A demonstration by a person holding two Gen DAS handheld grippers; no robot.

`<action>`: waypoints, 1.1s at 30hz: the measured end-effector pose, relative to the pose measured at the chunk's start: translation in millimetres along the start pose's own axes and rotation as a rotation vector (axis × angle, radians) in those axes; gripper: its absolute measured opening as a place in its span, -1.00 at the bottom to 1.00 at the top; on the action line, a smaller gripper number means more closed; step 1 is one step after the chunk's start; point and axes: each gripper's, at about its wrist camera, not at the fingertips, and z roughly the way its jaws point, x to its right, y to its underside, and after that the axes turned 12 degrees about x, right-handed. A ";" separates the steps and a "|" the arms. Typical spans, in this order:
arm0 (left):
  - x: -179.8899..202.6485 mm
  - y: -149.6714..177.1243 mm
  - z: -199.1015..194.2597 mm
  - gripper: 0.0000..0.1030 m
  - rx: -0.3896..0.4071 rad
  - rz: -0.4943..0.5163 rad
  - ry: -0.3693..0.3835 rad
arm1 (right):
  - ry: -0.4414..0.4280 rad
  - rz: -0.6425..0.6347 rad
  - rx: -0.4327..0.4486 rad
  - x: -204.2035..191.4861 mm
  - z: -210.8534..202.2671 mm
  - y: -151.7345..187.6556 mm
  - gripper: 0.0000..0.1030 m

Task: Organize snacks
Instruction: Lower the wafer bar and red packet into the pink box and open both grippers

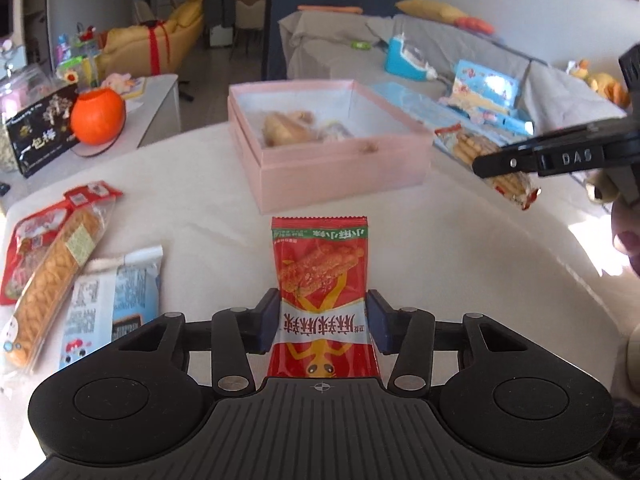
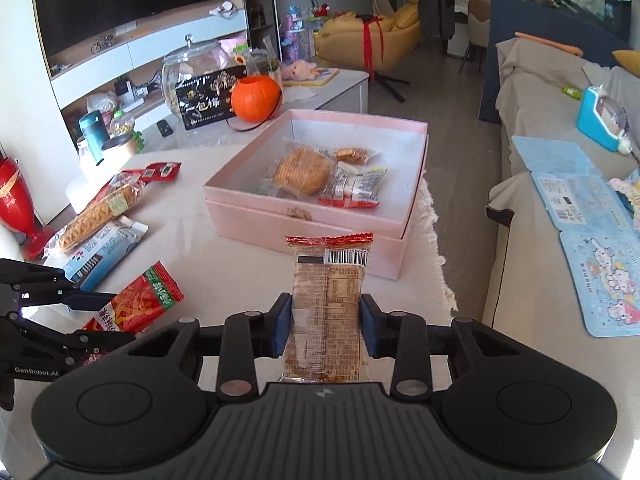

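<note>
Both grippers are loaded and carrying: the left gripper (image 1: 323,322) clasps a red packet (image 1: 320,280), the right gripper (image 2: 326,326) a brown biscuit pack (image 2: 328,304). Next, I judge, each must reach over the far pink box (image 2: 304,220), holding 3 snacks, and let go.

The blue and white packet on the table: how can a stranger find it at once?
Start at the pink box on the white table, then look left. The blue and white packet lies flat beside a long clear-wrapped pastry, the only blue wrapper among red ones.
</note>
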 end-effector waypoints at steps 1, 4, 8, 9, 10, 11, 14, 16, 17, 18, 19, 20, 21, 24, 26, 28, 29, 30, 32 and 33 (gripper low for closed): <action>-0.1 -9.8 -2.1 -0.01 0.026 0.000 0.008 | 0.008 0.003 0.024 2.7 -5.3 -3.7 -0.32; 3.9 -58.5 0.4 -0.01 0.133 0.026 0.009 | 0.019 0.019 0.080 12.0 -14.9 -16.7 -0.32; 1.7 -133.2 33.1 0.17 0.274 -0.022 0.082 | 0.041 0.029 0.160 20.7 -9.1 -64.7 -0.32; -2.1 -146.4 53.0 0.20 0.255 -0.044 0.098 | 0.027 0.043 0.177 22.9 -3.1 -85.7 -0.32; -8.4 -155.2 75.7 0.20 0.210 -0.083 0.097 | 0.013 0.055 0.187 24.5 4.7 -104.2 -0.30; -15.9 -158.3 95.3 0.15 0.167 -0.129 0.089 | 0.003 0.059 0.189 25.0 14.2 -120.1 -0.15; -35.3 -145.0 106.0 0.04 0.164 -0.217 0.061 | 0.062 0.093 0.136 27.5 47.7 -150.9 0.19; -50.5 -128.8 86.8 0.05 0.193 -0.237 0.063 | 0.088 0.079 0.124 28.7 54.9 -151.5 0.19; -58.5 -119.8 75.0 0.05 0.195 -0.236 0.046 | 0.087 0.074 0.125 29.9 53.8 -145.9 0.23; -66.8 -110.9 63.5 0.05 0.192 -0.230 0.018 | 0.076 0.071 0.122 31.1 53.2 -137.7 0.27; -76.0 -101.0 51.8 0.05 0.186 -0.221 -0.019 | 0.072 0.073 0.110 32.5 53.7 -128.8 0.31; -85.9 -90.1 39.5 0.05 0.178 -0.213 -0.067 | 0.075 0.078 0.092 33.9 56.4 -120.8 0.31; -96.4 -79.2 27.9 0.05 0.174 -0.206 -0.119 | 0.080 0.080 0.068 33.9 60.4 -110.9 0.31; -130.0 -45.2 -4.9 0.04 0.148 -0.208 -0.265 | 0.083 0.061 0.018 25.1 71.8 -87.5 0.31; -152.4 -21.5 -22.1 0.04 0.115 -0.257 -0.331 | 0.062 0.056 -0.005 12.4 78.3 -77.2 0.31; -169.6 -1.4 -36.1 0.04 0.094 -0.295 -0.364 | 0.001 0.066 -0.026 -8.9 84.0 -70.8 0.31; -174.0 6.4 -40.8 0.04 0.087 -0.302 -0.374 | -0.032 0.064 -0.031 -20.6 86.0 -68.0 0.31; -179.2 14.4 -46.2 0.04 0.078 -0.309 -0.381 | -0.068 0.053 -0.034 -37.4 87.0 -65.0 0.31; -186.6 28.7 -51.4 0.04 0.067 -0.324 -0.389 | -0.123 0.013 -0.033 -70.3 89.6 -60.1 0.31; -187.8 34.9 -53.2 0.04 0.067 -0.325 -0.393 | -0.153 -0.015 -0.035 -91.5 92.0 -57.7 0.31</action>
